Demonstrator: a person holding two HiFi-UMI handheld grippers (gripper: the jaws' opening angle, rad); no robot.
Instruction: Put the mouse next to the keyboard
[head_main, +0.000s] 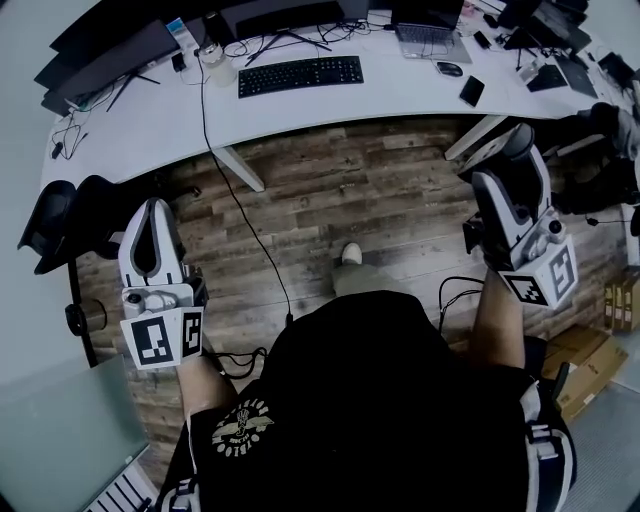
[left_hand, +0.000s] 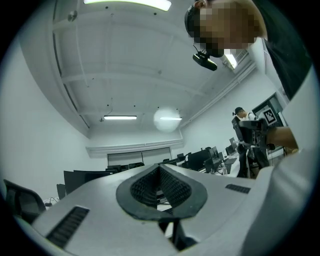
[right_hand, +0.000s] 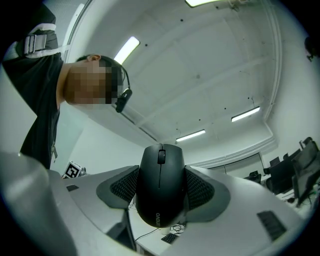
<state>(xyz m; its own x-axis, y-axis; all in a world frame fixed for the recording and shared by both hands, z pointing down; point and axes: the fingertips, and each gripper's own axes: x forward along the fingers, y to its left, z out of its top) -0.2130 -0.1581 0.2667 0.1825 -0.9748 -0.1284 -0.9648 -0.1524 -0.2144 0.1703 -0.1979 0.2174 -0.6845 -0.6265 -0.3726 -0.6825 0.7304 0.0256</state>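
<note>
The mouse (right_hand: 160, 175) sits squarely between the jaws of the right gripper (right_hand: 161, 186), clamped by its two flanks. The ribbed pads (right_hand: 125, 185) press on either side of its waist. The scroll wheel end points out past the jaw tips and the logo end lies back toward the camera. The buttons and wheel are free of the pads, which looks like the right hold.

It should handle as a light, stiff plastic shell. The sides are smooth and curved, so it could slide forward out of the jaws if the squeeze eases. A hold across the widest part of the body seems safest.

The right jaws tilt up toward the ceiling, with the mouse raised over the wooden floor (head_main: 330, 190). The keyboard (head_main: 300, 75) lies well ahead of the jaw tips and off to their left, flat on the white desk (head_main: 330, 110). A laptop (head_main: 430, 40) stands further along the same desk. So the carry is not yet finished, and the bare desk just beside the keyboard's near end looks like the landing spot.

The left gripper (left_hand: 161, 187) has its jaws drawn together with nothing between them, and its pads (left_hand: 142, 187) all but meet. It hangs low over the floor, well apart from the desk.
</note>
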